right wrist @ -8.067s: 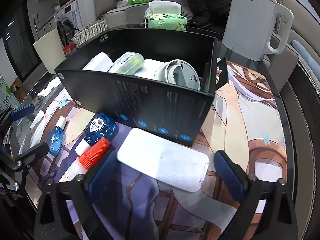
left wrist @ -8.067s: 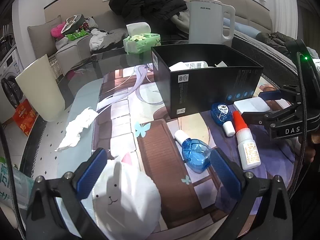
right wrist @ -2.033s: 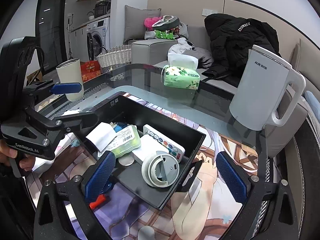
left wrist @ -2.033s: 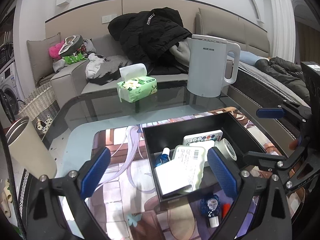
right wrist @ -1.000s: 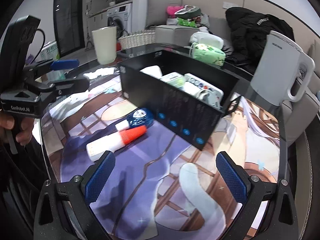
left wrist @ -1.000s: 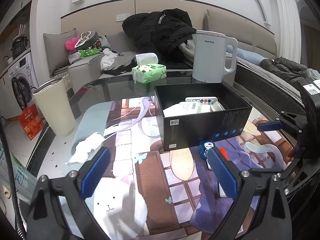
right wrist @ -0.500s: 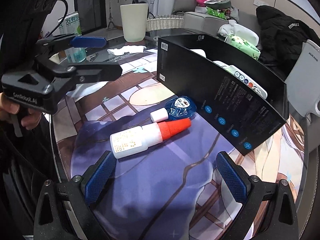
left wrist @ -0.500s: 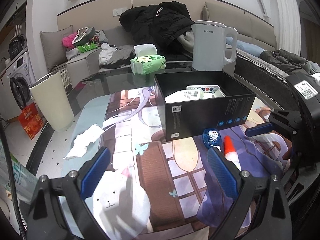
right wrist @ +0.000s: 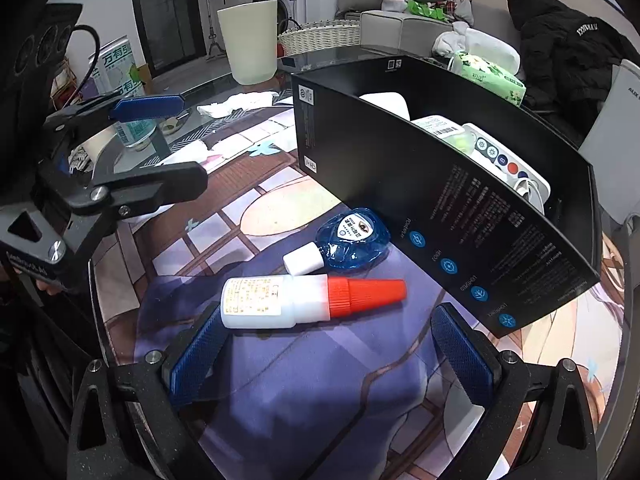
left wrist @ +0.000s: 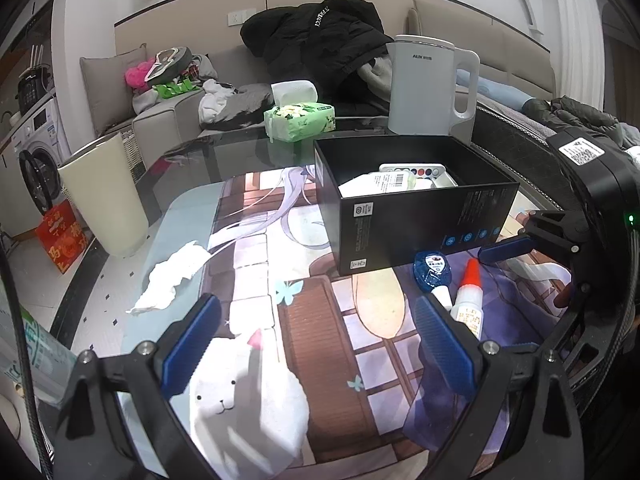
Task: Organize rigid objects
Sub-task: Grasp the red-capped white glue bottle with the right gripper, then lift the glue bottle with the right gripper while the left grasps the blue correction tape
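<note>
right tool (right wrist: pixel 332 354) lowered toward glue bottle (right wrist: pixel 304 297), both tools wide open, empty, box (right wrist: pixel 420 184) part-filled

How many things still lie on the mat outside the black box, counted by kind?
Glue bottle: 1
Blue eye-drop bottle: 1
Total: 2, both beside the box, neither yet held.

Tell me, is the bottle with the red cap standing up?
No, the bottle lies on its side on the mat, its red cap pointing toward the black box.
</note>
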